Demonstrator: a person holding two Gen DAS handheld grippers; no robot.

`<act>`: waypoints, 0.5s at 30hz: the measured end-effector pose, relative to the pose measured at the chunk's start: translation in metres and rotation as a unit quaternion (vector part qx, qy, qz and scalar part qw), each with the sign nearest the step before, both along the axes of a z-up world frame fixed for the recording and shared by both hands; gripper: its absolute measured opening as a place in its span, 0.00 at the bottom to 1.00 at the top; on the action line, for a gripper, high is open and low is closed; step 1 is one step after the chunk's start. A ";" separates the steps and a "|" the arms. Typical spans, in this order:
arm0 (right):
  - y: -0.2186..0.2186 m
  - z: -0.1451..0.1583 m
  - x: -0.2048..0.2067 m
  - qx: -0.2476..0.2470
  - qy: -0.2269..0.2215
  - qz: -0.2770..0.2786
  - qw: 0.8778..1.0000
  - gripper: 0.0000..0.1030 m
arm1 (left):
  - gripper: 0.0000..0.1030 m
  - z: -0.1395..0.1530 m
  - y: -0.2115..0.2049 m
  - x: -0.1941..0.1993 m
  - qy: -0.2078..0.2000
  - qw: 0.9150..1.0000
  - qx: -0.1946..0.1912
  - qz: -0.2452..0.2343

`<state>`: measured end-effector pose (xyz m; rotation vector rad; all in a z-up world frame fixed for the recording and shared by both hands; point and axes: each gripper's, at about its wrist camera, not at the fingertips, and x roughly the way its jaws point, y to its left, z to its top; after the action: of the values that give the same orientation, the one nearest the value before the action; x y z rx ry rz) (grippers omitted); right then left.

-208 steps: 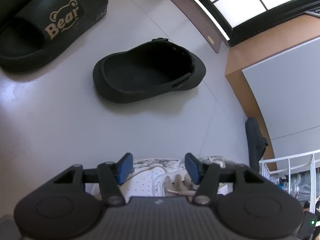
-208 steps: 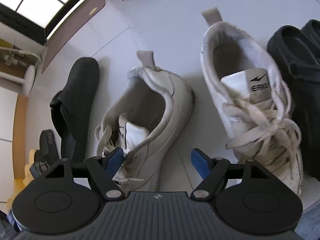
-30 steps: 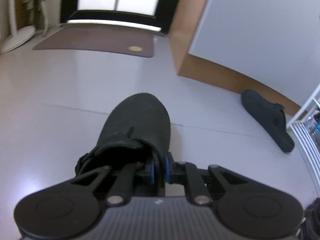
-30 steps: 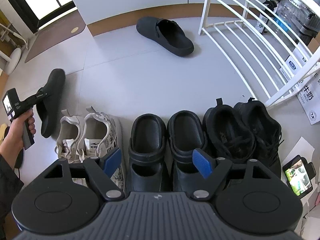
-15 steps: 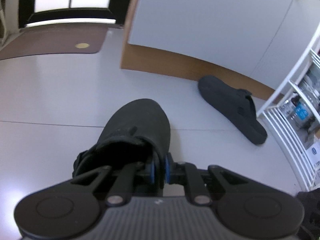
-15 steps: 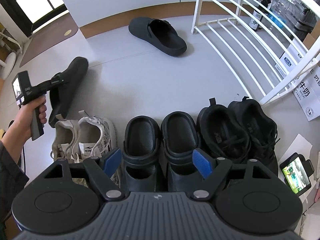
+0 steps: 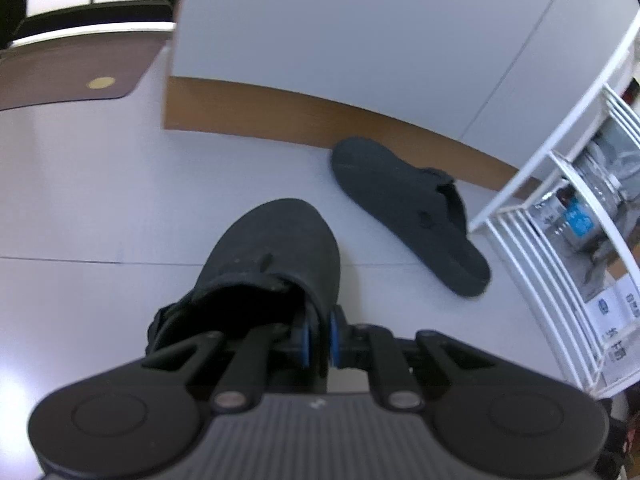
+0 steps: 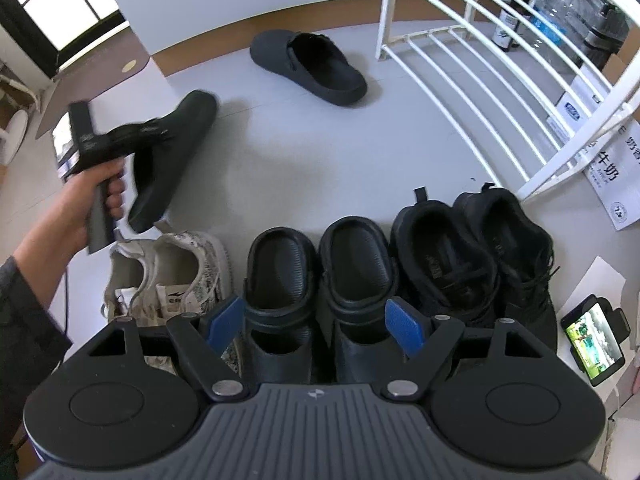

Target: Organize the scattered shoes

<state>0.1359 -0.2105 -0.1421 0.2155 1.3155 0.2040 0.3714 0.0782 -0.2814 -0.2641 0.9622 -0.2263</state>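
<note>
My left gripper is shut on the side wall of a black felt clog and holds it above the floor, toe pointing away. Its matching clog lies on the floor ahead to the right, near the wooden skirting. In the right wrist view a hand carries the left gripper with the held clog at left, and the loose clog lies farther back. My right gripper hangs open over a row of shoes: white sneakers, black rubber clogs and black sneakers.
A white wire rack stands at the right with bottles behind it. A phone and papers lie at the lower right. A brown mat sits by the window. A grey cabinet with a wooden base closes off the back.
The left gripper has carried the held clog to the right, so the loose clog and the white rack now appear closer. The right gripper has stayed in place, still open.
</note>
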 end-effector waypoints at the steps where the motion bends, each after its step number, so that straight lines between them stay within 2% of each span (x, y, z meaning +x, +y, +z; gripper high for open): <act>1: 0.000 0.000 0.000 0.000 0.000 -0.001 1.000 0.80 | 0.10 -0.001 -0.006 -0.001 -0.001 1.000 0.001 -0.009; 5: -0.002 -0.001 0.000 0.001 0.002 -0.008 1.000 0.80 | 0.10 -0.007 -0.020 0.001 0.003 0.999 0.004 -0.032; 7: -0.001 -0.001 0.000 0.000 0.004 -0.008 1.000 0.80 | 0.11 -0.017 -0.025 0.005 0.042 0.998 -0.004 -0.039; 9: 0.000 -0.001 0.000 0.003 0.007 -0.007 1.000 0.80 | 0.16 -0.020 -0.029 0.004 0.059 0.997 -0.009 -0.041; 10: 0.001 0.000 0.000 0.004 0.007 -0.006 1.000 0.80 | 0.21 -0.019 -0.031 0.001 0.056 0.997 -0.005 -0.044; 11: 0.001 0.001 0.000 0.005 0.006 -0.005 1.000 0.80 | 0.31 -0.017 -0.032 -0.001 0.053 0.997 -0.002 -0.047; 15: 0.005 0.009 0.003 0.009 -0.003 0.005 1.000 0.80 | 0.41 -0.010 -0.026 -0.009 0.056 0.997 -0.014 -0.041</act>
<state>0.1390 -0.2057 -0.1329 0.2234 1.3090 0.2257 0.3621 0.0519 -0.2918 -0.2655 1.0826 -0.3034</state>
